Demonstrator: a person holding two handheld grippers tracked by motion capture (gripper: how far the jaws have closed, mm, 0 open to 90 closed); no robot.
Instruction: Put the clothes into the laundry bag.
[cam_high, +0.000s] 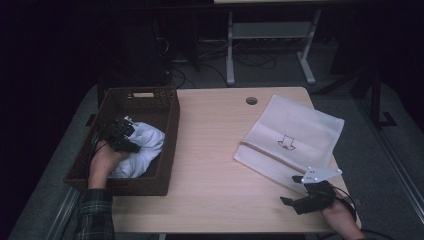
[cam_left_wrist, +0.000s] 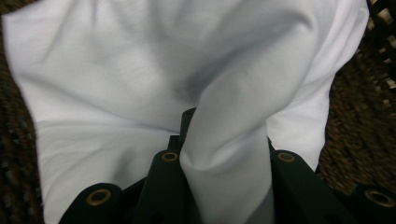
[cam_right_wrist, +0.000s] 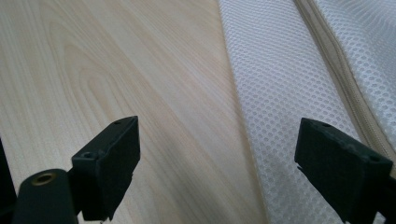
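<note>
- Left gripper (cam_high: 131, 146): fingers (cam_left_wrist: 168, 186) clenched on a pinched fold of the white garment (cam_high: 142, 150), inside the woven basket (cam_high: 170, 145) at the left edge of the tabletop (cam_high: 210, 165).
- Risk: the grip takes one narrow ridge only; the fold may slip free on lifting, or trailing cloth may catch the basket wall and drag it.
- Garment: white, soft, crumpled, creased around the pinch.
- Right gripper (cam_high: 295, 192): fingers (cam_right_wrist: 116, 154) released, holding nothing, at the near right corner by the mesh bag (cam_high: 295, 135).
- Risk: the bag lies flat and unopened.
</note>
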